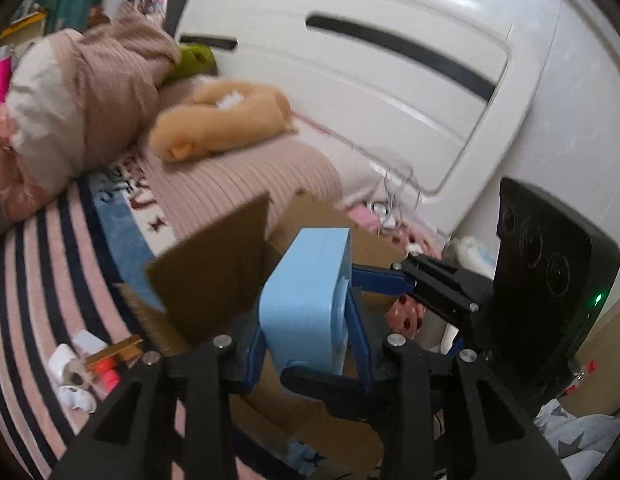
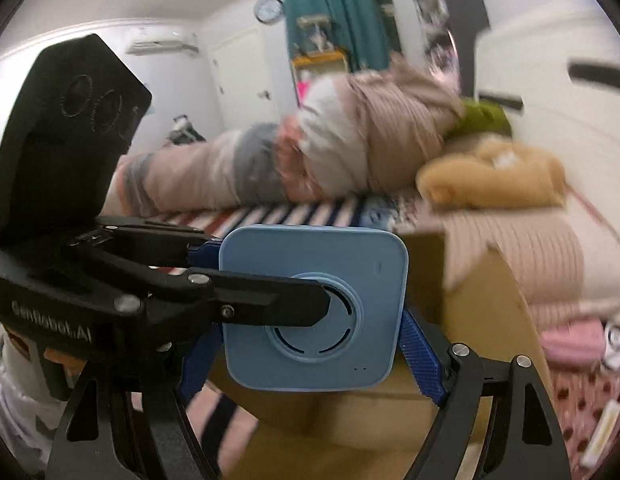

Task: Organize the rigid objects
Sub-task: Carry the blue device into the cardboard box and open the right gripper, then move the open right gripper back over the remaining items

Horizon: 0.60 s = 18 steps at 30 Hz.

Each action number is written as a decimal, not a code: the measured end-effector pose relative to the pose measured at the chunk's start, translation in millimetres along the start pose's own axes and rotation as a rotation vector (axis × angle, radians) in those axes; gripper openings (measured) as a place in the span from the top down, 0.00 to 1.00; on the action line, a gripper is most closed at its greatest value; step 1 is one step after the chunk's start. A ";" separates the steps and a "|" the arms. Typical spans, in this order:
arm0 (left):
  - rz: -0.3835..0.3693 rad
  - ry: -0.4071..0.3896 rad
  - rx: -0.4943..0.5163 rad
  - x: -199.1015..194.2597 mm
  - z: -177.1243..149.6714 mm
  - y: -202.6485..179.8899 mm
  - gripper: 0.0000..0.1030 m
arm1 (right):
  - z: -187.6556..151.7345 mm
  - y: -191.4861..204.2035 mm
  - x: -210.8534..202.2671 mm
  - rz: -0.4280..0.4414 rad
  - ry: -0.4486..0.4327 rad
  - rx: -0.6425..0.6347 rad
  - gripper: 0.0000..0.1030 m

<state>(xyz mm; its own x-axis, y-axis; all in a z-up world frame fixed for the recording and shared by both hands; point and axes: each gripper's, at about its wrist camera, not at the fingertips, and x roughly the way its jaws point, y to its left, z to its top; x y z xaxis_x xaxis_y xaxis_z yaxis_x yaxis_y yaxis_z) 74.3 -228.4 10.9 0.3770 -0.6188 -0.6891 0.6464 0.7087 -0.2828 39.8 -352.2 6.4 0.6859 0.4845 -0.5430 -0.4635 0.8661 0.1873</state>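
A light blue square device with a round grille (image 2: pixel 313 312) hangs above an open cardboard box (image 2: pixel 481 320). My right gripper (image 2: pixel 310 354) is shut on its left and right edges, blue fingers (image 2: pixel 419 354) pressing both sides. My left gripper (image 2: pixel 266 280) comes in from the left and clamps the device's front and back faces. In the left wrist view the device (image 1: pixel 306 300) stands edge-on between the left gripper's (image 1: pixel 306 346) fingers, shut on it. The right gripper (image 1: pixel 389 280) reaches in from the right. The cardboard box (image 1: pixel 214 276) lies just beyond, one flap raised.
The box sits on a bed with a striped sheet (image 1: pixel 50 280). An orange plush toy (image 1: pixel 226 120) and a bundled blanket (image 1: pixel 90 92) lie near the white headboard (image 1: pixel 349 72). Small white and red items (image 1: pixel 86 364) lie on the sheet at lower left, pink items (image 2: pixel 573 340) at right.
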 end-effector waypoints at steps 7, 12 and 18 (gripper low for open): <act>0.007 0.109 0.026 42.4 0.7 -8.5 0.67 | -16.3 -28.6 16.3 -0.056 0.129 -0.001 0.23; 0.042 0.114 0.046 43.4 -0.3 -7.4 0.56 | -16.5 -27.4 26.7 -0.085 0.156 -0.023 0.23; 0.096 0.060 0.054 22.0 -4.5 -2.3 0.33 | -16.5 -20.2 22.5 -0.104 0.139 -0.027 0.22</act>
<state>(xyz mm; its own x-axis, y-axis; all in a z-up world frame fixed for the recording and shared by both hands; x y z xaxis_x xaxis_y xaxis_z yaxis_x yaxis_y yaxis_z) 78.1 -242.1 -6.7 0.3994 -0.5269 -0.7502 0.6447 0.7433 -0.1787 55.4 -360.8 -23.1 0.6472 0.3693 -0.6669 -0.4106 0.9060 0.1032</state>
